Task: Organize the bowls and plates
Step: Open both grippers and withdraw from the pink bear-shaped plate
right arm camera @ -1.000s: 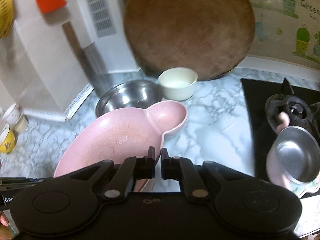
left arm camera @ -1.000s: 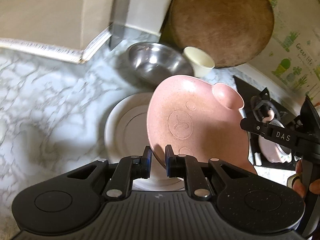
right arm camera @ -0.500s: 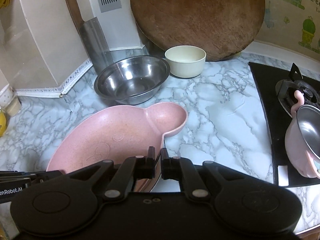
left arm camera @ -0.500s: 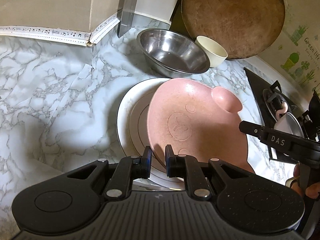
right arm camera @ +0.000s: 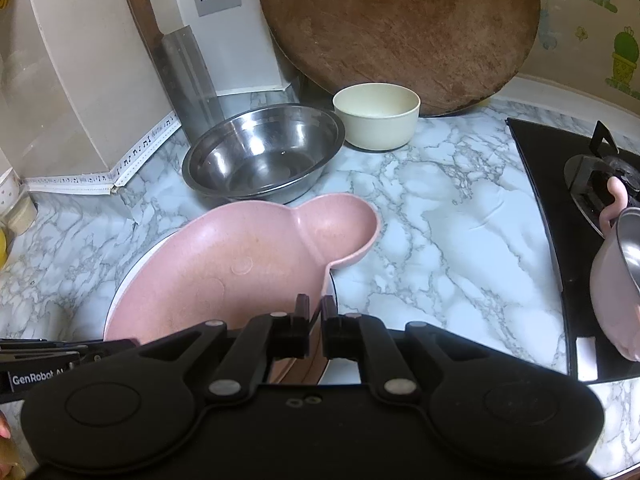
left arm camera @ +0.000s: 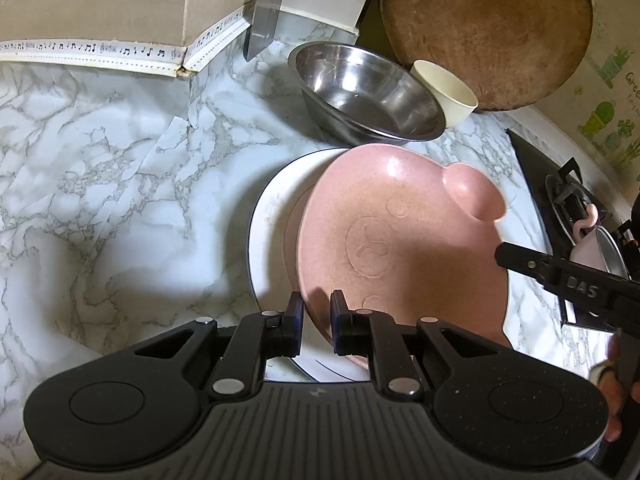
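Pink plate pinched at opposite rims by left gripper and right gripper, just over white plate; release pending; steel bowl, cream bowl ahead, unsorted

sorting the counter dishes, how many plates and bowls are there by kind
Plates: 2, the pink plate and the white plate under it
Bowls: 2, the steel bowl and the cream bowl
Total: 4

A speckled pink plate with a rounded ear-like lobe sits tilted over a white plate, near a steel bowl and cream bowl.
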`<action>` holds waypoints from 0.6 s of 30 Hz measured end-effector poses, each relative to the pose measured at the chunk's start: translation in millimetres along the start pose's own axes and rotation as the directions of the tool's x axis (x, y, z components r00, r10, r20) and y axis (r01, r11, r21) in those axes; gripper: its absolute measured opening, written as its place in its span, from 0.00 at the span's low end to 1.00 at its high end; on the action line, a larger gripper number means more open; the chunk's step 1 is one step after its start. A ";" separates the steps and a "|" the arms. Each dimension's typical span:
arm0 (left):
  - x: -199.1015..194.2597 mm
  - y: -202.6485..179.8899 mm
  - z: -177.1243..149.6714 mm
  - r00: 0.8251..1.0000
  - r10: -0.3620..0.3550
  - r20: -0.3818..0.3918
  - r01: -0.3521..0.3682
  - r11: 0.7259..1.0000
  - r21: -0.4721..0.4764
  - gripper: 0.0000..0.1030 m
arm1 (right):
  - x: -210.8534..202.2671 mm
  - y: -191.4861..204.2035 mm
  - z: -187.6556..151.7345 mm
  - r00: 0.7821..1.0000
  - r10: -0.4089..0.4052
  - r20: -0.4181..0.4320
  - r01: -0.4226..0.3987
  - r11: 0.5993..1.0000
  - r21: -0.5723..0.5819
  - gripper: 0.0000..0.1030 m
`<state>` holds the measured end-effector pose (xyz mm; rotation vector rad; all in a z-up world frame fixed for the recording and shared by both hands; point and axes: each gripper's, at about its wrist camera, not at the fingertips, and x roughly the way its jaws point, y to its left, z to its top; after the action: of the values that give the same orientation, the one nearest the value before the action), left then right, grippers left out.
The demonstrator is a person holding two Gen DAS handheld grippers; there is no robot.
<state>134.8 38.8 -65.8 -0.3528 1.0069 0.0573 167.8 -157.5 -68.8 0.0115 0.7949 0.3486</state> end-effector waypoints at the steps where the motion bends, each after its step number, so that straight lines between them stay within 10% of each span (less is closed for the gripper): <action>1: 1.9 1.3 0.2 1.000 0.005 -0.005 -0.005 1.000 -0.001 0.12 | -1.1 0.9 0.3 1.000 0.000 -0.006 0.000 1.000 0.000 0.07; 18: 1.3 -6.2 -9.6 0.999 -0.035 -0.027 0.037 0.998 0.057 0.12 | -6.6 -7.0 -7.3 0.999 -0.006 -0.042 0.006 1.000 0.001 0.08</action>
<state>128.9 29.7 -69.9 -0.3194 1.0252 -0.0089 160.5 -167.0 -70.3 0.0031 0.8366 0.3437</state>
